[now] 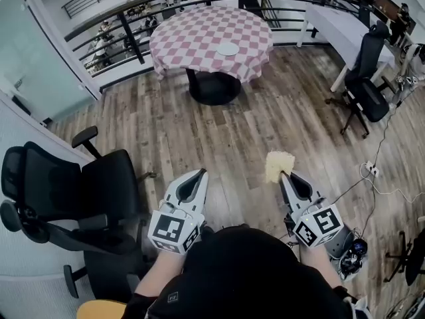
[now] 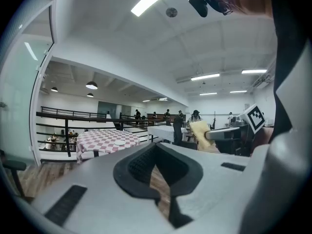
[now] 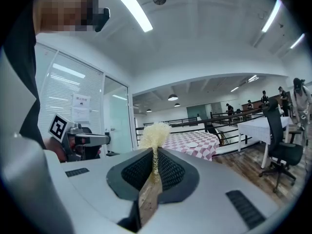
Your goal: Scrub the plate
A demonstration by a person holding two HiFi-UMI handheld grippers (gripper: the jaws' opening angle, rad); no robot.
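At the far end of the wooden floor (image 1: pixel 252 128), on a round table (image 1: pixel 192 35) with a pink-and-white checked cloth: the plate (image 1: pixel 228 48), white, lying flat, a little right of the middle of the top. Well apart from both grippers and touched by neither. Seen small also in both gripper views, on the same cloth.

Nearer, at the bottom of the head view: the left gripper (image 1: pixel 198 173) and the right gripper (image 1: pixel 283 175), side by side, both pointing forward toward the table and nearly level, each with its marker cube at the rear. Held in the air above the floor.

Left gripper: jaws closed together at the tips, with nothing between them. Only a narrow slit of floor visible lower down between the pads in its own view.

Right gripper: jaws closed on a yellow sponge (image 1: pixel 279 165). Pinched thin between the pads, then spreading into a rough, fluffy edge past the tips. Sticks out ahead of the jaws, standing on edge in the right gripper view.

To the left, close beside the left gripper: a black office chair (image 1: pixel 86 191) with armrests. To the right, farther off: a second black chair (image 1: pixel 369 55) at a long white table (image 1: pixel 339 25). Behind the round table: a dark curved railing (image 1: pixel 131 37). On the floor to the right of the right gripper: some cables and a white socket strip (image 1: pixel 370 169).
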